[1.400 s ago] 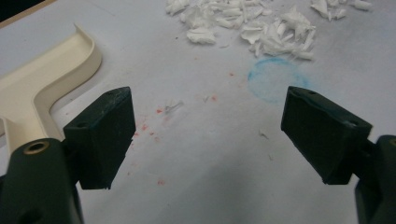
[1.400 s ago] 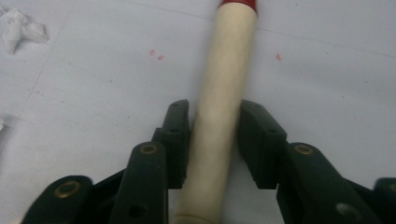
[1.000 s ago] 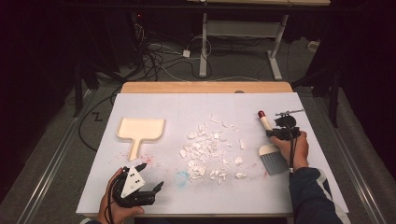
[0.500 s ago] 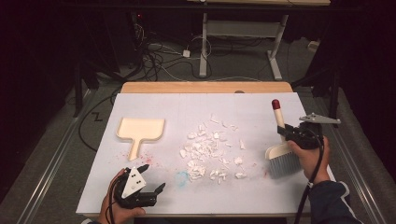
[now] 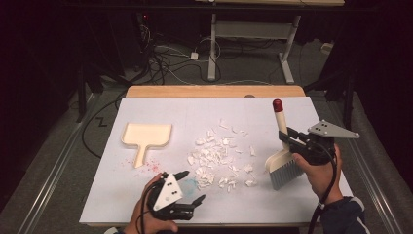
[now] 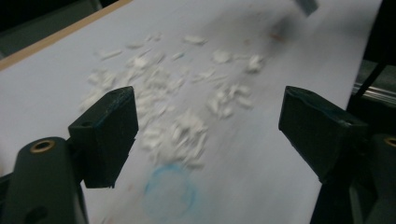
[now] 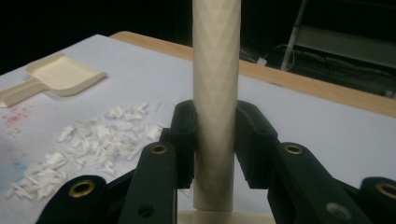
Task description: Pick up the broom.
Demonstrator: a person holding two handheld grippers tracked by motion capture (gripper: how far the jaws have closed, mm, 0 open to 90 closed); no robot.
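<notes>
Big white table cover (image 5: 146,195) fills the middle of the high view, wooden edge at the far side, and off to the left on it lies the cream dustpan (image 5: 144,138), handle toward the person, sitting alone, well apart from both tools. Centre stage, the scatter of white scraps (image 5: 214,158) spreads across the sheet, with a faint blue ring mark and some red speckles near it. Over on the right, the hand brush (image 5: 284,163) stands tilted, grey bristles down near the sheet just beside the scraps' right edge, red cap on top of its cream handle. The right gripper (image 5: 291,139) has that handle pinched; in the right gripper view the jaws press tight on either side of the cream shaft (image 7: 216,93), no gap showing. Down at the near edge, the left gripper (image 5: 191,186) hangs just over the sheet, jaws spread wide and holding nothing, the scraps lying ahead of them. No brand, label or readable writing anywhere
</notes>
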